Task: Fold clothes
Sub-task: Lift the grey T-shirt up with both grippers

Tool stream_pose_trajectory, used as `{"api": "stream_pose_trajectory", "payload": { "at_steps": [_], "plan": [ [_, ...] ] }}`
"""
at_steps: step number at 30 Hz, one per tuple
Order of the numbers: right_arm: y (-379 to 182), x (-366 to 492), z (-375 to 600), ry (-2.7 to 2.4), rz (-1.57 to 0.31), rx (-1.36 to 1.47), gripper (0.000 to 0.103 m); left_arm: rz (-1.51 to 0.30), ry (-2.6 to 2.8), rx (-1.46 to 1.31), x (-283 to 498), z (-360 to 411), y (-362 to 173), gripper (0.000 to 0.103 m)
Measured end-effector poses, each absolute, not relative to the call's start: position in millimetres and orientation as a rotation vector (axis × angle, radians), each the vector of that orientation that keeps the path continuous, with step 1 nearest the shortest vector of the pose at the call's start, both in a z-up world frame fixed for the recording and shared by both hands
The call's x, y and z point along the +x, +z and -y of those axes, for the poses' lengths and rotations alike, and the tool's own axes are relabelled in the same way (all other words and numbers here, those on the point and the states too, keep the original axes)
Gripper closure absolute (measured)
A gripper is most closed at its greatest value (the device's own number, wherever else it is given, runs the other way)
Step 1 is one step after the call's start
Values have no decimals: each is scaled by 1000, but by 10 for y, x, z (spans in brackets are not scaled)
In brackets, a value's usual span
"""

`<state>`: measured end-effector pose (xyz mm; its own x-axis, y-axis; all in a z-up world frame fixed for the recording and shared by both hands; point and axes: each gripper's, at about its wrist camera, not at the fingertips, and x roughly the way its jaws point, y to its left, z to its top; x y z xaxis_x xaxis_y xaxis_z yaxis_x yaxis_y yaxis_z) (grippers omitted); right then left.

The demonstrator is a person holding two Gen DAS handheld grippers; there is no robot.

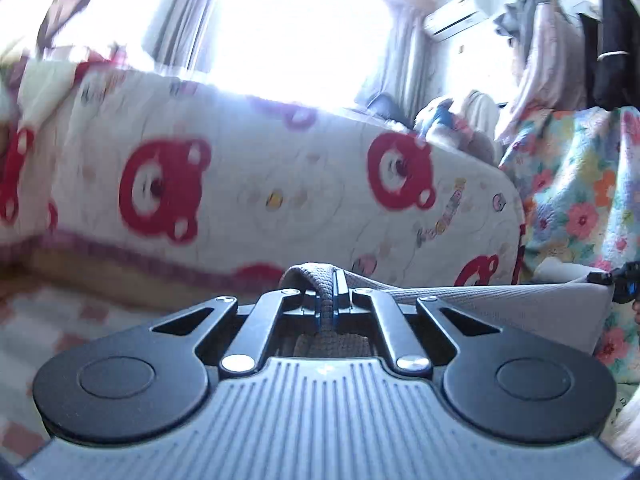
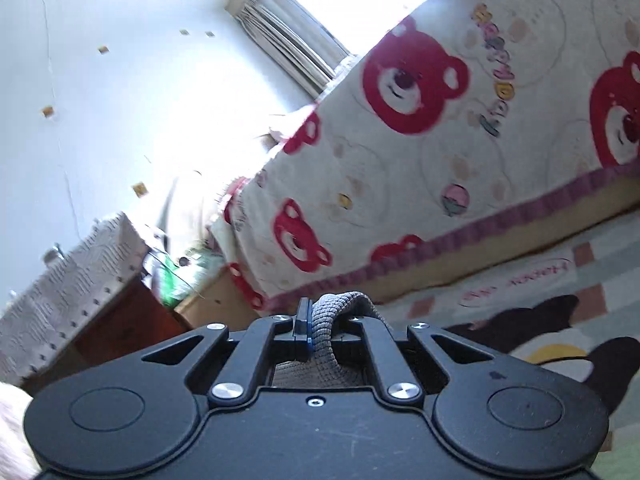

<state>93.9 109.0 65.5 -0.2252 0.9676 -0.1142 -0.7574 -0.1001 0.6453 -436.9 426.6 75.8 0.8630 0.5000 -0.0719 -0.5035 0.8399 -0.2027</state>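
A grey knitted garment (image 1: 500, 308) is held up between both grippers, stretched rightward in the left wrist view. My left gripper (image 1: 330, 300) is shut on a bunched fold of it. My right gripper (image 2: 320, 328) is shut on another bunched fold of the same grey garment (image 2: 340, 312); its black tip also shows at the far right of the left wrist view (image 1: 624, 284). The rest of the garment hangs below the grippers, out of sight.
A bed with a white cover printed with red bears (image 1: 248, 184) stands ahead, above a patterned floor mat (image 2: 560, 288). A floral blanket (image 1: 576, 192) and hanging clothes (image 1: 560, 48) are at right. A wooden cabinet (image 2: 100, 312) stands at left in the right wrist view.
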Motion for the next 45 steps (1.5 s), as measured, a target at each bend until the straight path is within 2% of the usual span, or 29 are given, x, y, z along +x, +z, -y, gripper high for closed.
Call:
{"api": "stream_pose_trajectory", "payload": {
  "at_steps": [6, 8, 10, 12, 15, 21, 26, 36, 40, 45],
  "plan": [
    [728, 984, -1086, 1689, -733, 482, 95, 24, 511, -268, -4423, -4282, 1035, 99],
    [649, 1021, -1259, 1655, -750, 392, 95, -26, 525, -347, -4311, -4452, 947, 99],
    [522, 1093, -1528, 1615, -775, 282, 95, -129, 581, -277, -4072, -4620, 772, 99],
    [428, 1161, -1911, 1578, -730, 149, 95, -186, 620, -127, -3790, -4796, 605, 99],
    [390, 1303, -2509, 1525, -626, -14, 96, -182, 656, -169, -3426, -5307, 511, 99],
    [569, 1516, -3072, 1454, -447, 49, 96, -74, 719, -171, -3057, -5766, 622, 99],
    [664, 1440, -2959, 1473, -250, 115, 96, 27, 715, -163, -3196, -5658, 723, 98],
    [-144, 1081, -2281, 1482, -434, 67, 96, -168, 681, -232, -3762, -5109, 66, 98],
    [-299, 997, -2136, 1475, -494, 19, 96, -222, 657, -215, -3817, -4992, 128, 98],
    [-62, 1142, -2378, 1457, -501, 3, 96, -229, 674, -194, -3604, -5177, 354, 98]
  ]
}}
